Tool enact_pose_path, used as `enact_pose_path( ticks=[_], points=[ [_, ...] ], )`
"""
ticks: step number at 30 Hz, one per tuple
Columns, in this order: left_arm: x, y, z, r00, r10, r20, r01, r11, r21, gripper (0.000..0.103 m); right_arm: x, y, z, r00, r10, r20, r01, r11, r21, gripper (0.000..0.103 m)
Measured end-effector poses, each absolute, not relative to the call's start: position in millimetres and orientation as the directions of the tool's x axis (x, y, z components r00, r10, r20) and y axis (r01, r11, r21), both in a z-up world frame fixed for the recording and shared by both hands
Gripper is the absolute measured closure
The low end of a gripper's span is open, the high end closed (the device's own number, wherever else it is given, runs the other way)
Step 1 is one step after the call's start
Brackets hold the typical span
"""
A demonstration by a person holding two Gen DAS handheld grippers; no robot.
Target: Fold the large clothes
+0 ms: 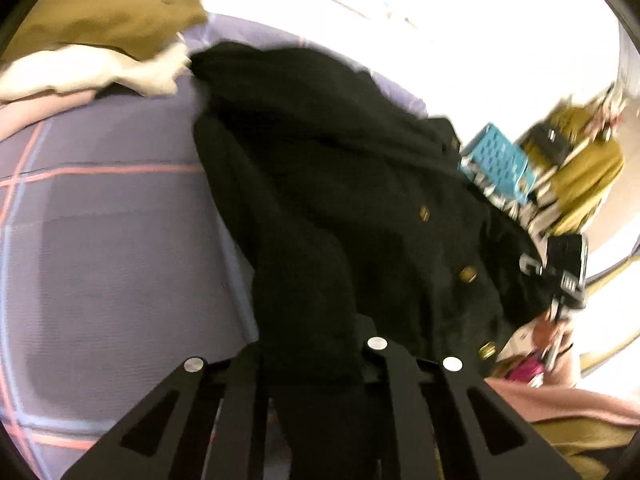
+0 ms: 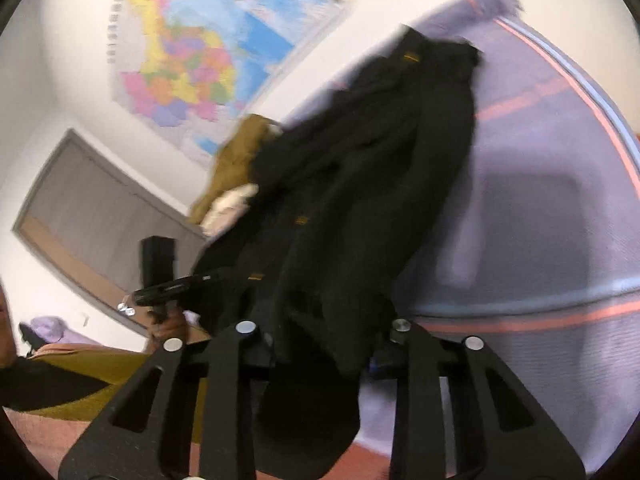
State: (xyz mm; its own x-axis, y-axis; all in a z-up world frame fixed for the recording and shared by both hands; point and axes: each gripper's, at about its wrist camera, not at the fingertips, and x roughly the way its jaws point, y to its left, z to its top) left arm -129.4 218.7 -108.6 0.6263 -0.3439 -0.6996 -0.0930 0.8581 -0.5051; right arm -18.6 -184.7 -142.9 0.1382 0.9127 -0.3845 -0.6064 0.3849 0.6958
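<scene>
Nearest the lens: left gripper [image 1: 312, 364], jaws nearly together, pinching a fold of the black coat [image 1: 340, 200] at its near hem. Right gripper [image 2: 320, 356] also clamped on the coat [image 2: 360, 184], jaws a bit wider because a thick bunch of cloth hangs through and below them. Both grips look like edge grabs, not deep.

Coat lies stretched away from both tools across the purple checked bedspread [image 1: 112, 240], gold buttons [image 1: 468, 274] facing up, far end bunched near the bed's far side.

Risks, as judged: heavy woollen cloth, thin pinch on the left, so it could slip out once lifted. The right bunch is lumpy and may grab more than one layer, which would make the fold crooked. Pulling unevenly would drag the far end and wrinkle it. Frames are motion-blurred, so exact layer count can't be told.

Around: pile of other clothes, olive garment [image 1: 108, 4] over a cream one [image 1: 88, 68], sits at the far corner, close to the coat's far end; it could get swept or caught if the coat is swung that way. Blue perforated basket [image 1: 496, 160] and clutter beside the bed on the coat's button side, off the bedspread. Wall map [image 2: 188, 60] and door behind, out of the way. Open bedspread on the other side is the free landing space.
</scene>
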Motion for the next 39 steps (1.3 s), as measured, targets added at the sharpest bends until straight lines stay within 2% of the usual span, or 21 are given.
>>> enact_pose_path(
  ticks=[4, 6, 10, 12, 15, 17, 18, 19, 20, 21, 22, 23, 25, 26, 29, 34, 39],
  points=[
    [-154, 243, -77, 0.699, -0.324, -0.638, -0.102, 0.837, -0.537, 0.095, -47, -190, -101, 0.145, 0.957, -0.252, -0.673, 0.282, 0.684, 0.082],
    [-169, 252, -62, 0.729, -0.304, -0.613, -0.102, 0.837, -0.537, 0.095, -59, -187, -94, 0.114, 0.966, -0.233, -0.701, 0.244, 0.67, 0.082],
    [-172, 260, -68, 0.704, -0.33, -0.629, -0.092, 0.836, -0.541, 0.09, -57, -175, -117, 0.081, 0.945, -0.317, -0.654, 0.291, 0.698, 0.078],
    [-165, 256, -88, 0.647, -0.354, -0.675, -0.099, 0.839, -0.535, 0.086, -51, -175, -139, 0.065, 0.928, -0.367, -0.601, 0.33, 0.728, 0.077],
    [-162, 252, -119, 0.582, -0.358, -0.73, -0.118, 0.851, -0.512, 0.083, -52, -169, -159, 0.036, 0.914, -0.404, -0.569, 0.351, 0.744, 0.065],
    [-162, 250, -126, 0.57, -0.366, -0.736, -0.103, 0.857, -0.506, 0.071, -56, -169, -167, 0.024, 0.906, -0.422, -0.563, 0.362, 0.743, 0.046],
    [-164, 249, -127, 0.574, -0.382, -0.725, -0.08, 0.854, -0.514, 0.059, -57, -168, -172, 0.018, 0.9, -0.435, -0.555, 0.371, 0.745, 0.041],
    [-164, 248, -128, 0.566, -0.403, -0.719, -0.063, 0.849, -0.525, 0.051, -58, -168, -176, 0.014, 0.895, -0.446, -0.55, 0.38, 0.744, 0.037],
    [-165, 247, -128, 0.564, -0.409, -0.717, -0.048, 0.851, -0.523, 0.051, -59, -167, -180, 0.007, 0.89, -0.456, -0.544, 0.387, 0.745, 0.04],
    [-166, 245, -128, 0.563, -0.404, -0.721, -0.041, 0.858, -0.512, 0.051, -59, -168, -183, -0.002, 0.89, -0.456, -0.54, 0.383, 0.75, 0.041],
    [-166, 244, -128, 0.561, -0.399, -0.726, -0.036, 0.864, -0.502, 0.051, -61, -167, -184, -0.008, 0.892, -0.451, -0.541, 0.376, 0.753, 0.049],
    [-166, 242, -127, 0.559, -0.391, -0.732, -0.035, 0.87, -0.492, 0.054, -62, -166, -184, -0.013, 0.895, -0.445, -0.542, 0.368, 0.756, 0.062],
    [-164, 241, -124, 0.564, -0.364, -0.741, -0.065, 0.875, -0.479, 0.084, -64, -164, -178, -0.026, 0.919, -0.393, -0.544, 0.317, 0.777, 0.071],
    [-164, 246, -120, 0.58, -0.373, -0.724, -0.078, 0.859, -0.506, 0.091, -64, -164, -171, -0.019, 0.93, -0.368, -0.551, 0.297, 0.779, 0.074],
    [-164, 262, -103, 0.64, -0.415, -0.647, -0.079, 0.801, -0.593, 0.094, -58, -170, -148, 0.023, 0.955, -0.295, -0.568, 0.256, 0.782, 0.079],
    [-143, 282, -62, 0.686, -0.411, -0.6, -0.071, 0.783, -0.617, 0.095, -30, -174, -110, 0.098, 0.977, -0.189, -0.58, 0.21, 0.787, 0.08],
    [-115, 303, -19, 0.707, -0.416, -0.572, -0.043, 0.782, -0.622, 0.094, 22, -171, -79, 0.164, 0.978, -0.127, -0.557, 0.198, 0.807, 0.08]
  ],
)
